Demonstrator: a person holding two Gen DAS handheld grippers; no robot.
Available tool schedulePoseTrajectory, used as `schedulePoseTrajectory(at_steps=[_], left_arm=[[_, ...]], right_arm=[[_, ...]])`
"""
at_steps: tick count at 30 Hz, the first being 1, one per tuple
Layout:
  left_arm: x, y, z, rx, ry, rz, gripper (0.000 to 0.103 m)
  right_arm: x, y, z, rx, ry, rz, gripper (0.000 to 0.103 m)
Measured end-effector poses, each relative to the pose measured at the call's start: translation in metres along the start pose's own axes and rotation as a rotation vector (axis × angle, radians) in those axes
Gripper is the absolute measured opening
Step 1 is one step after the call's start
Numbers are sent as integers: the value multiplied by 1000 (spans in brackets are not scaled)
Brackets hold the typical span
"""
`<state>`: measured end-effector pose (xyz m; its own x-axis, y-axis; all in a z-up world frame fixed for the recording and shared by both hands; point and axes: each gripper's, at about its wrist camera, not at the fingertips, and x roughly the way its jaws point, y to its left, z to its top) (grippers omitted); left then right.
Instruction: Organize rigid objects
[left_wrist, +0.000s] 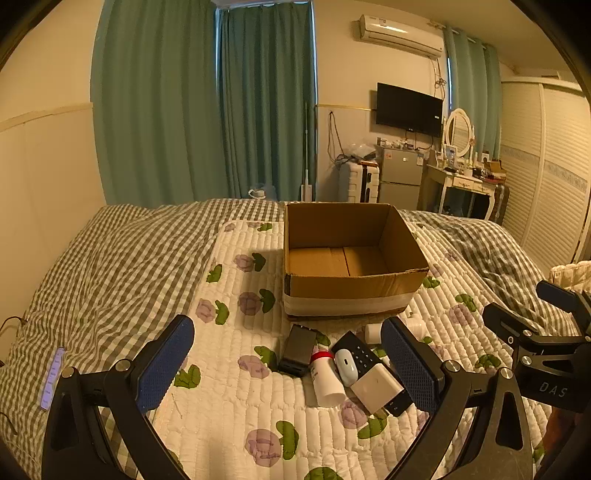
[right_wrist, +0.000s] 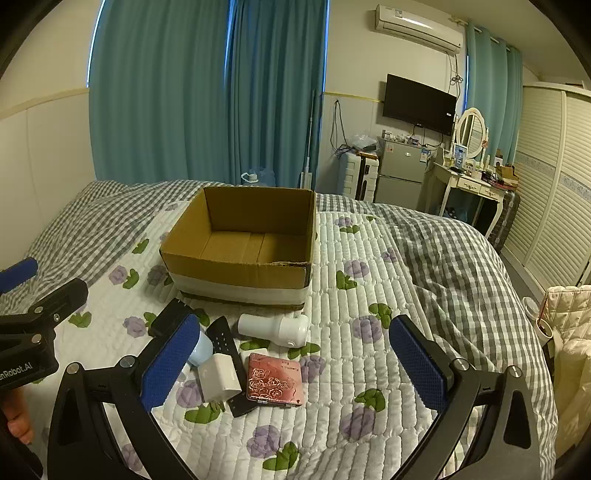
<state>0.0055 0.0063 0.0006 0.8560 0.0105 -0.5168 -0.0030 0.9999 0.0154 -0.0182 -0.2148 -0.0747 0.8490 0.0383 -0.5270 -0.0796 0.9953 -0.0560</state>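
Hovering wide open and empty, left tongs and right tongs frame the clutter on the bed; cardboard box lies beyond. Best practice: descend squarely over one item, e.g. white bottle.

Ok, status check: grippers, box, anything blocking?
Left hand-held gripper open, right hand-held gripper open, both empty. Cardboard box empty. Remote, bottle, pink case unsorted. Nothing blocking.
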Motion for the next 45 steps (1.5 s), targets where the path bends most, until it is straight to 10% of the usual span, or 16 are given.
schedulePoseTrajectory(at_steps=[45], left_arm=[[0,1,-3,-18,-5,16,103]], right_arm=[[-1,-7,7,21,13,20,103]])
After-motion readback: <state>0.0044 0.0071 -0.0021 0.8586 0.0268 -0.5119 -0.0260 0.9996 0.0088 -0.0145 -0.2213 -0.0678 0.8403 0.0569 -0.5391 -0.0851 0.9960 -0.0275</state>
